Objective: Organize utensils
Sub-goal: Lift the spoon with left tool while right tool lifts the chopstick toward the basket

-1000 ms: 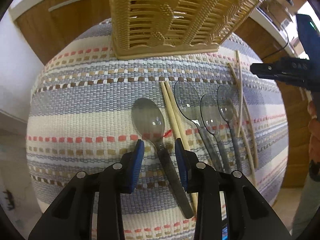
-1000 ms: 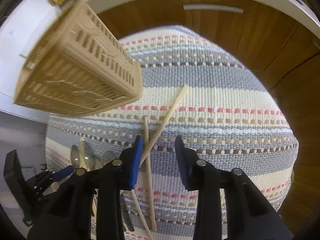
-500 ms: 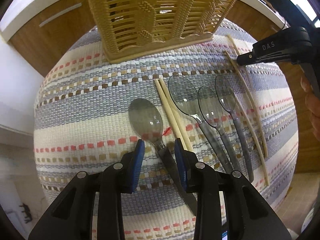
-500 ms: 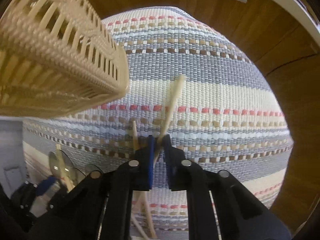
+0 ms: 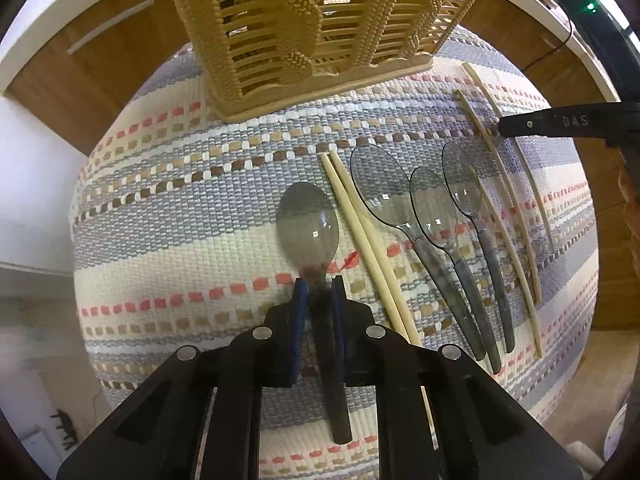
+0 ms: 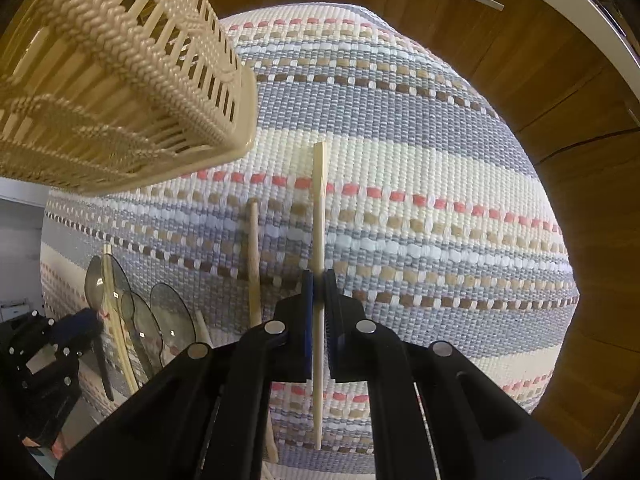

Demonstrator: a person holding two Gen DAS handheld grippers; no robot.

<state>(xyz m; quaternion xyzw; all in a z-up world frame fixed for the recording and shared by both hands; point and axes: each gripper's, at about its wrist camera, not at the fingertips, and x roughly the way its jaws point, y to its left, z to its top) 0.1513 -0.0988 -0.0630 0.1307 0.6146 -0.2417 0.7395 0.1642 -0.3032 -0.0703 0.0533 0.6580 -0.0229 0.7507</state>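
Left wrist view: our left claw (image 5: 320, 292) pinches the spoon (image 5: 310, 228) at its neck, bowl pointing toward the basket (image 5: 320, 20) straight ahead. Our right claw (image 6: 319, 280) grips one chopstick (image 6: 319, 208); the basket sits up-left of it.

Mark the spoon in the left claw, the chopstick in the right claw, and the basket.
spoon (image 5: 308, 224): left wrist view, bowl.
chopstick (image 6: 319, 200): right wrist view, shaft.
basket (image 5: 320, 12): left wrist view, front wall.

spoons (image 5: 308, 224): 4; chopsticks (image 5: 360, 232): 5; basket (image 5: 320, 20): 1; mat (image 5: 180, 220): 1; grippers (image 5: 320, 292): 2
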